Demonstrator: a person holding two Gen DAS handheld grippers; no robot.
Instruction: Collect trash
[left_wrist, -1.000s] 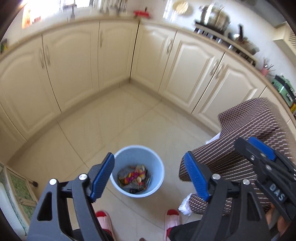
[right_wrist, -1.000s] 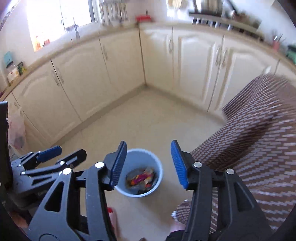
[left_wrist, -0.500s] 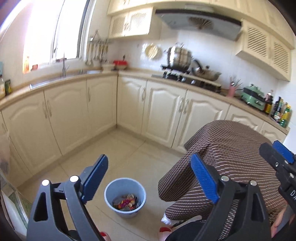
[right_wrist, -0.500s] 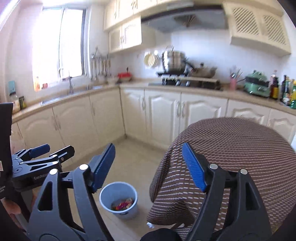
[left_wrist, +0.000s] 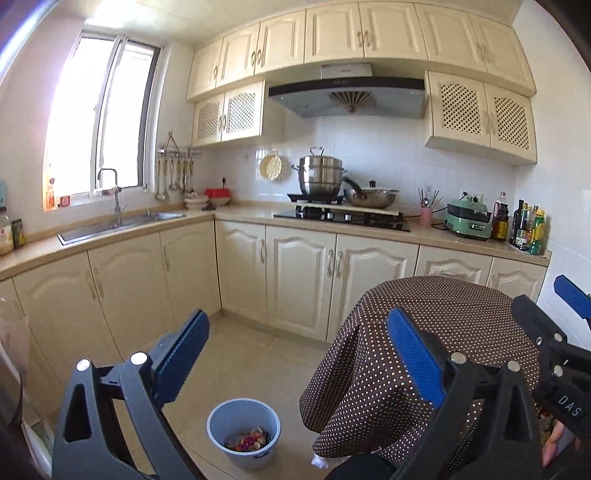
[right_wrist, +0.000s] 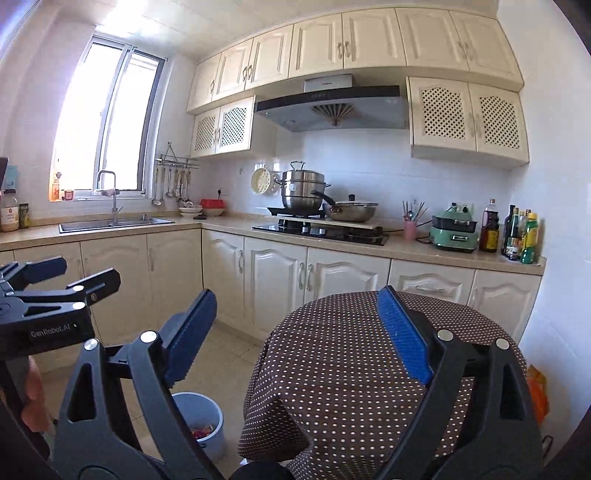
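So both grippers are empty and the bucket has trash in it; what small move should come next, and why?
Probably look around for more trash: the left gripper and right gripper are open and empty, the bucket already holds scraps, and no loose trash shows.

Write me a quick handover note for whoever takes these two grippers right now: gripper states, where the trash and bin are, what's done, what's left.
Left gripper: open, nothing between the pads; jaws have just been opening.
Right gripper: open and empty too; jaws have just been opening.
Both point out across the kitchen, above the floor.
Blue bin: on the floor tiles beside the dotted tablecloth, with colourful trash already inside.
Done: some trash is binned.
Left: no loose trash shows on the visible floor or tabletop; look around for more before ending.
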